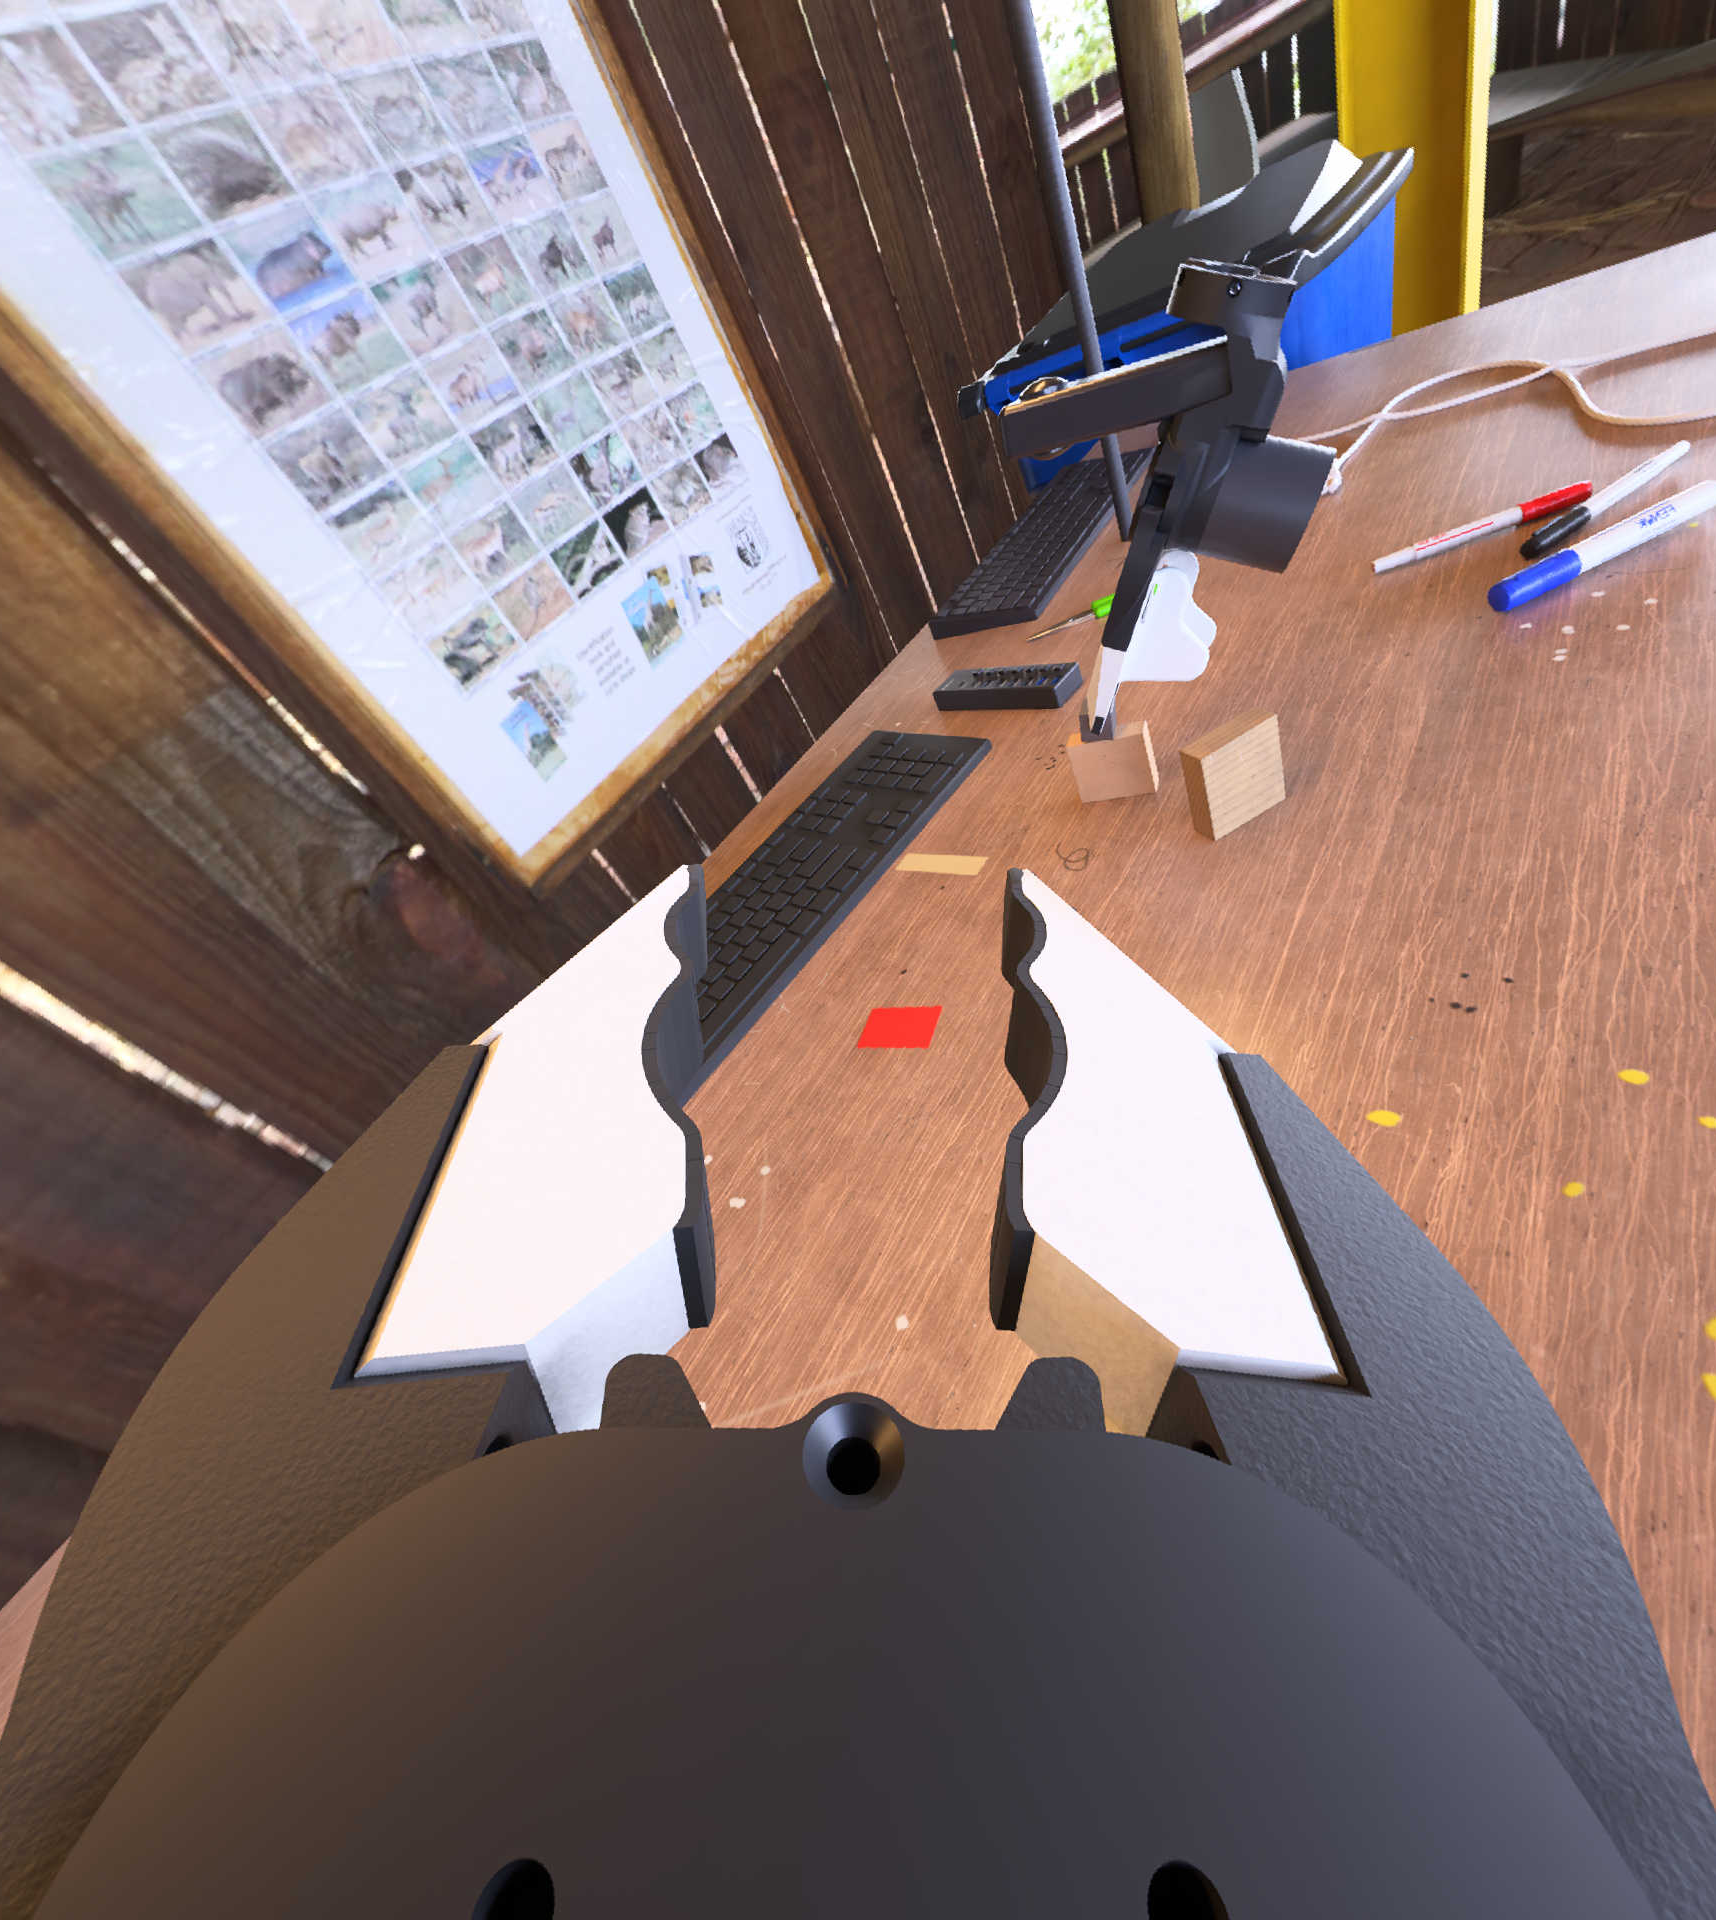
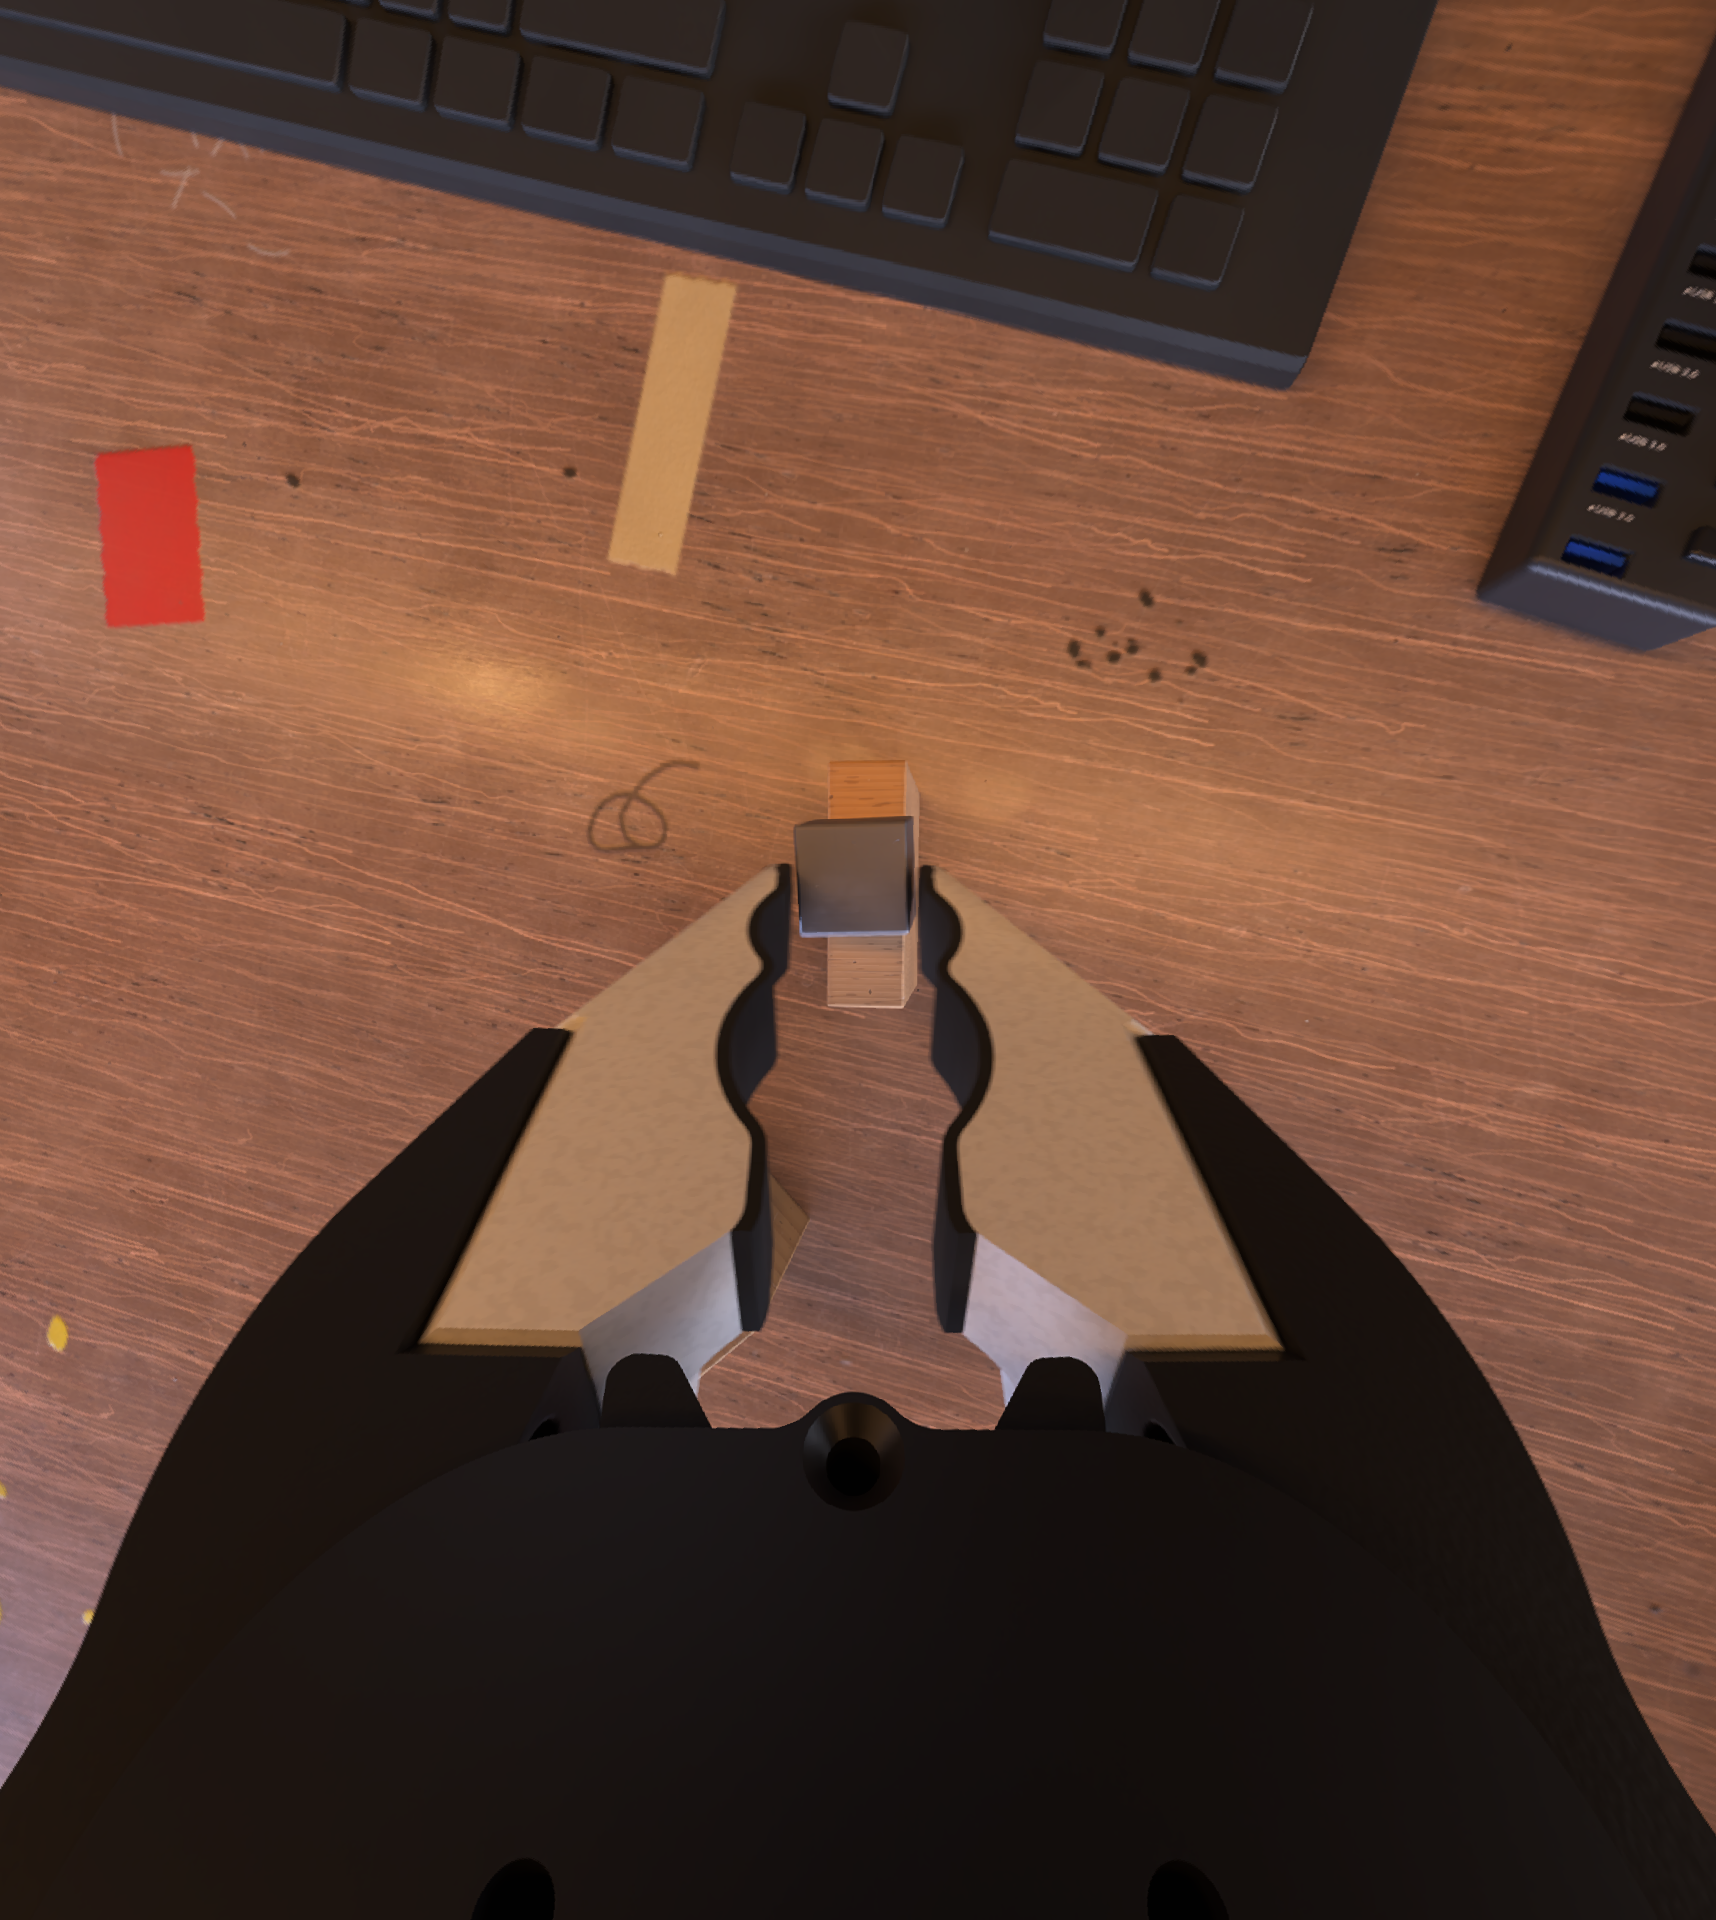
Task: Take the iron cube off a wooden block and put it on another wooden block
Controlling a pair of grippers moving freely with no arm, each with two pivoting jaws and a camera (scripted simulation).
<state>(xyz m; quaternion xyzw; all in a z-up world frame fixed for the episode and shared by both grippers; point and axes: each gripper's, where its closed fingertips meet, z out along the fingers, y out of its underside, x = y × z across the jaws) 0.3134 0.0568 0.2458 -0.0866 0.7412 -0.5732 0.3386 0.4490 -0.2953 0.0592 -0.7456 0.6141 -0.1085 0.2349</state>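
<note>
In the right wrist view the grey iron cube (image 2: 852,878) sits on top of a narrow upright wooden block (image 2: 869,795). My right gripper (image 2: 854,883) points straight down, its fingertips closed in against the cube's two sides. It also shows far off in the left wrist view (image 1: 1101,722), over that same block (image 1: 1114,769). A second, lighter wooden block (image 1: 1233,774) stands just to the right of it. My left gripper (image 1: 854,883) is open and empty, low over the table and well short of the blocks.
A black keyboard (image 2: 833,156) and a black USB hub (image 2: 1685,395) lie beyond the block. Red tape (image 2: 149,535) and tan tape (image 2: 672,421) mark the table. Markers (image 1: 1560,530), a white cable (image 1: 1560,384), a second keyboard (image 1: 1030,551) and a wall poster (image 1: 334,364) show in the left wrist view.
</note>
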